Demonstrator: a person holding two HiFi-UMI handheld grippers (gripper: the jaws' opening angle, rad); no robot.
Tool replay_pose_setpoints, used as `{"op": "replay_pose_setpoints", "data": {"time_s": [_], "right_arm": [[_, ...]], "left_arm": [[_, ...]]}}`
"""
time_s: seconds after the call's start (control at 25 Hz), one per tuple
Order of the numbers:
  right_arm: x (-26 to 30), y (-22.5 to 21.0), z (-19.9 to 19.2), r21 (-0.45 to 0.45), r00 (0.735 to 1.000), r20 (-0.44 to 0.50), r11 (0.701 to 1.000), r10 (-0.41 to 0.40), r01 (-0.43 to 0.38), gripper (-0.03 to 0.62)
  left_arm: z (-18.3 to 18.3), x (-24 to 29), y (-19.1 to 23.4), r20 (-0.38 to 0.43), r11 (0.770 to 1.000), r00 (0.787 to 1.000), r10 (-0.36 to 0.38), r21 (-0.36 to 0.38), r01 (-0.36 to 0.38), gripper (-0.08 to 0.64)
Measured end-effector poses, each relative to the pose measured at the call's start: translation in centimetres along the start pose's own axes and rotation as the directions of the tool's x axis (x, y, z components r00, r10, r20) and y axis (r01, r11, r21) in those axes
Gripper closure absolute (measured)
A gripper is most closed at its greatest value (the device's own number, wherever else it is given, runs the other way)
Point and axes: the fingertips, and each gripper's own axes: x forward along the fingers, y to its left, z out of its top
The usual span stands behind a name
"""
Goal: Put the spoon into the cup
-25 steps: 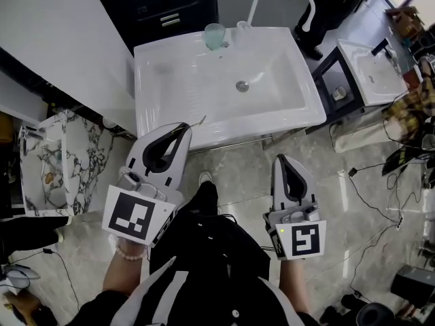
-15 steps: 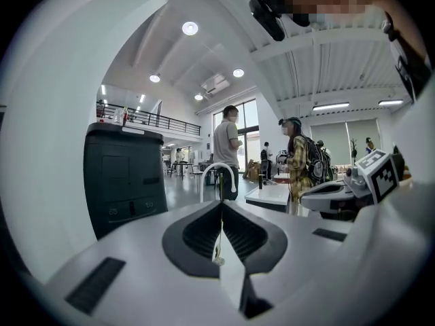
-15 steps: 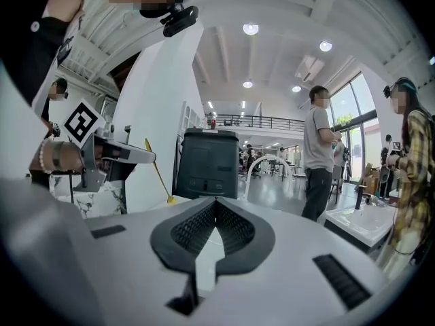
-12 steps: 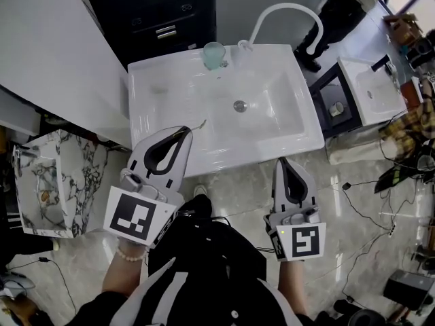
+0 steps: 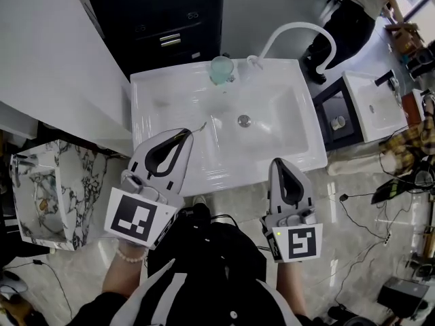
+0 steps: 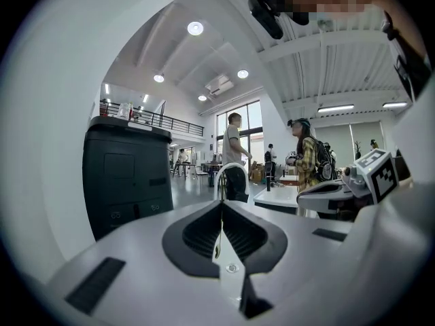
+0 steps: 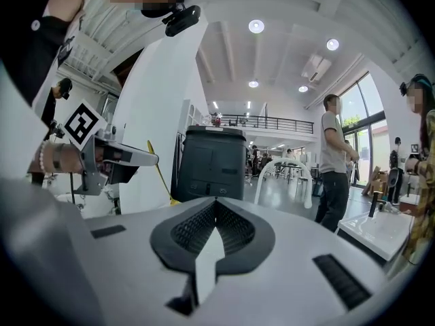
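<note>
A light green see-through cup (image 5: 221,70) stands on the back rim of the white sink (image 5: 170,94), beside the base of the arched white faucet (image 5: 299,31). My left gripper (image 5: 187,132) is shut on a thin spoon (image 5: 199,125), whose slim end pokes out past the tips over the sink's front left part. In the left gripper view the spoon (image 6: 218,238) runs as a thin strip between the closed jaws. My right gripper (image 5: 279,161) is shut with nothing in it and hovers at the sink's front edge, to the right. The cup does not show in either gripper view.
A black cabinet (image 5: 177,19) stands behind the sink. A white wall panel (image 5: 54,53) is at the left, with a marble-patterned basin (image 5: 41,189) below it. A second small sink (image 5: 370,104) is at the right, a person (image 5: 360,5) beyond it, and cables (image 5: 367,216) on the floor.
The sink and cup have come lower and nearer in the head view as both grippers travelled forward toward it. The left gripper's grip on the spoon is unchanged.
</note>
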Motion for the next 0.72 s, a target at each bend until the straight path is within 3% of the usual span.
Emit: {"op": "replay_pose_setpoints", "data": {"time_s": [0.72], "right_arm": [[4.1,1.1,-0.3,0.005,0.998,-0.014,0.998,0.060,-0.060,0.592]], "left_arm": [[-1.0,1.0,3.2,-0.026,0.998,0.999,0.041,-0.037,-0.042,0.554]]}}
